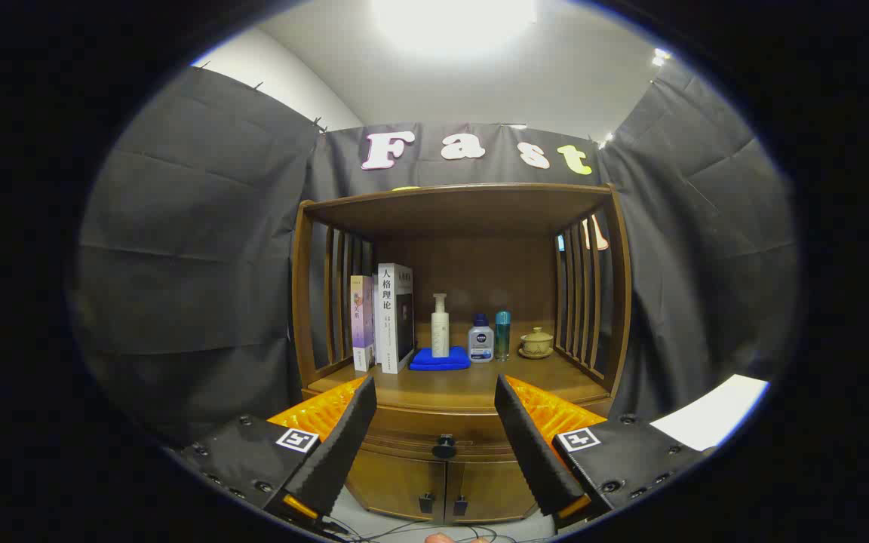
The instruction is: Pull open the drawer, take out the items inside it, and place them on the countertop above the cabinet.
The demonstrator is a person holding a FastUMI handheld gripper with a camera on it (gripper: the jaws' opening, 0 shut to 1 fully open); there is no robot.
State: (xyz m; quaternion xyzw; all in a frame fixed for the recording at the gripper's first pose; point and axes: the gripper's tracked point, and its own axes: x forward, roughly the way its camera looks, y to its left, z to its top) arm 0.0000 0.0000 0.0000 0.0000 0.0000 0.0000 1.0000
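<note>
Dark cloth walls surround wooden cabinet (457,422); drawer (442,441) closed; claw (434,415) spread wide.

The gripper (434,411) is hanging with its fingers spread wide, nothing lying between them and the drawer knob (444,446) ahead. The front strip of the countertop (472,388) is lying bare; farther back, books (385,317), a pump bottle (440,326) on a blue cloth (440,360), two small bottles (491,337) and a lidded cup (536,343) are crowding it.
</note>
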